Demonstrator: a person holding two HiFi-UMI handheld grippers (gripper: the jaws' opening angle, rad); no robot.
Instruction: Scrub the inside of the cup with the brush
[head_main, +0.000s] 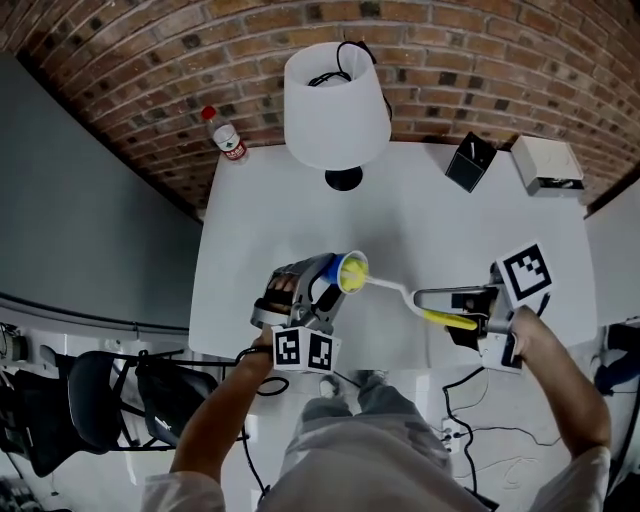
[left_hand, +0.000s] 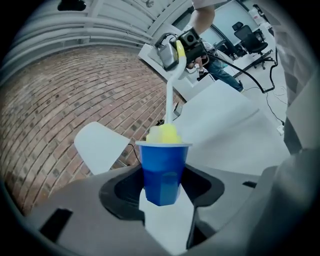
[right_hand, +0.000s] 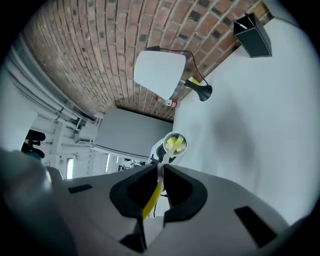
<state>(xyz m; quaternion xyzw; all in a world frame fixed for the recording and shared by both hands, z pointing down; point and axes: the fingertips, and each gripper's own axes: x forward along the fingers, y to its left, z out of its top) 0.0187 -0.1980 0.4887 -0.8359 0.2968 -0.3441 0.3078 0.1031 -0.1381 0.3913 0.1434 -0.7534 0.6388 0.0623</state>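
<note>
Nearest: left tongs (left_hand: 162, 189) are clamped on the blue cup (left_hand: 164, 167), one pad on each side of its lower half. The cup is held off the table (head_main: 430, 220), near its front edge, tipped over with the mouth facing my right hand. The marker cube (head_main: 304, 351) sits on the near end of those tongs.

Right tongs (right_hand: 160, 172) are pressed together on the brush handle (right_hand: 151, 196), pinching the thin white-and-yellow shaft. The handle runs out past the jaw tips in a white curve towards the cup.

The brush head (left_hand: 163, 133) is a yellow sponge. It sits in the cup's mouth and pokes up past the rim. I can't tell how deep it goes.

The middle of the table is bare white surface.

Far edge: a lamp (head_main: 336, 105) with a white shade on a black foot, its cable looped over the top. At the far right is a black box (head_main: 470, 160) with a white box (head_main: 547, 164) just beside it.

A water bottle (head_main: 227, 140) with a red cap is by the far left corner. I can't tell if it's on the table or just off it. The brick (head_main: 120, 70) is behind all of that.
</note>
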